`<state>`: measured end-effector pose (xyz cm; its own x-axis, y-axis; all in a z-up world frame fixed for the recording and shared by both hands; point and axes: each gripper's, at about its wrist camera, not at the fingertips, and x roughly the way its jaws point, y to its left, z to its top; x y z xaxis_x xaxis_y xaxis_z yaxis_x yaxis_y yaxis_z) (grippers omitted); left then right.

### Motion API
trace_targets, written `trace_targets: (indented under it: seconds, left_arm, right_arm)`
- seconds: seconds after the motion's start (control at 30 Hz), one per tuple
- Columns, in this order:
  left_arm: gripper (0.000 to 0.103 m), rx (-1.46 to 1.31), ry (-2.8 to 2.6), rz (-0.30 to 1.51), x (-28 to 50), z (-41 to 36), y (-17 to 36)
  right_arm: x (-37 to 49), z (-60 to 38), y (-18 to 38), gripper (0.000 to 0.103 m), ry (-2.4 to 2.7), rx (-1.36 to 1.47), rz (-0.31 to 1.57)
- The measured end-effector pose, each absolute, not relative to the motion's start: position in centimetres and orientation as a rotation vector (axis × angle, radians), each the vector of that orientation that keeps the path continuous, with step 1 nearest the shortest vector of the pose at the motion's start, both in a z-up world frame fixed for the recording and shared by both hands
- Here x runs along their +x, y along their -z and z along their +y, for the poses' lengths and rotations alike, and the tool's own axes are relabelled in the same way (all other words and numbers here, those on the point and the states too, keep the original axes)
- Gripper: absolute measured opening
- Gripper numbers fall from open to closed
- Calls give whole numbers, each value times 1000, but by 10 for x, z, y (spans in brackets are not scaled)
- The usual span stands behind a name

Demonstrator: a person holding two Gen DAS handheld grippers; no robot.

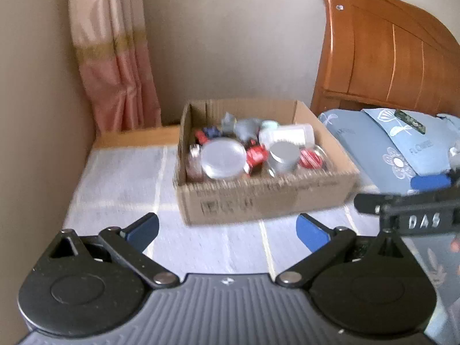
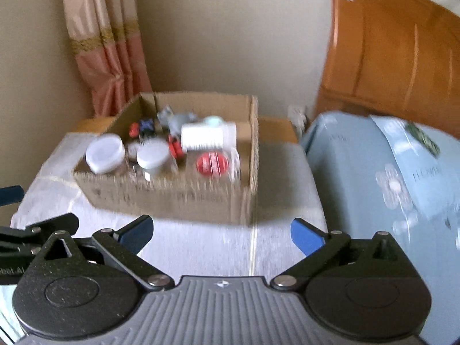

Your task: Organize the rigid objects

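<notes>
A shallow cardboard box [image 1: 258, 198] [image 2: 161, 198] stands on a small table with a white cloth. It holds several items: clear jars with pale lids [image 1: 222, 158] [image 2: 105, 152], a silver-lidded jar [image 1: 283, 155], a white bottle lying down [image 1: 286, 135] [image 2: 208, 135], a red-lidded jar [image 1: 310, 158] [image 2: 212, 164], small red and blue toys and grey figures. My left gripper [image 1: 227, 230] hangs open in front of the box with nothing between its blue pads. My right gripper [image 2: 221, 231] is wide open and empty, also short of the box. Both views are blurred.
A bed with a blue flowered cover [image 1: 402, 149] [image 2: 388, 178] and an orange wooden headboard [image 1: 388, 49] lies to the right of the table. A pink curtain [image 1: 115, 66] hangs at the back left, a beige wall behind. White cloth [image 1: 123, 189] lies left of the box.
</notes>
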<state>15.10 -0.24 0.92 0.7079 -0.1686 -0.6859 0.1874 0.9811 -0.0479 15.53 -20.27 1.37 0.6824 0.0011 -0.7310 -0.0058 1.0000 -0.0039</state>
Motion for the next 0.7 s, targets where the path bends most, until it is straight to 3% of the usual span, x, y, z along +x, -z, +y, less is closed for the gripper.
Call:
trace_targets:
  seconds: [0.7]
  left_arm:
    - [101, 111, 84, 743, 102, -8, -31]
  right_arm:
    - [99, -188, -24, 103, 38, -25, 783]
